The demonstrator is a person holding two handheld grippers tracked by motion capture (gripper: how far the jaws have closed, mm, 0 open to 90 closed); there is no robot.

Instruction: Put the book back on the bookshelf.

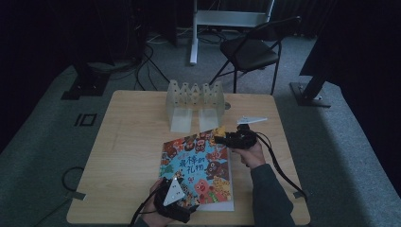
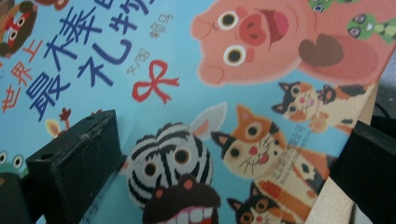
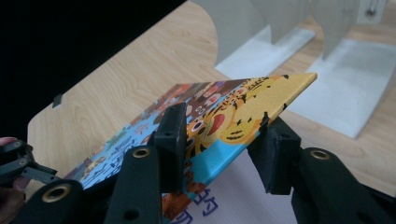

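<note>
A picture book (image 1: 198,165) with a blue cover full of cartoon animals lies on the wooden table (image 1: 132,142), near its front edge. My right gripper (image 1: 222,138) is at the book's far right corner. In the right gripper view the cover (image 3: 233,107) is raised at a slant between the jaws of this gripper (image 3: 222,126), which are shut on it, and a white page (image 3: 233,200) shows beneath. My left gripper (image 1: 182,187) is over the book's near left part. Its jaws (image 2: 231,135) stand wide open above the cover (image 2: 187,93).
A white rack (image 1: 194,101) with upright dividers stands at the table's back, just beyond the book; its base (image 3: 336,70) is close to the lifted corner. A black folding chair (image 1: 250,49) stands behind the table. Gripper cables trail off the table's front.
</note>
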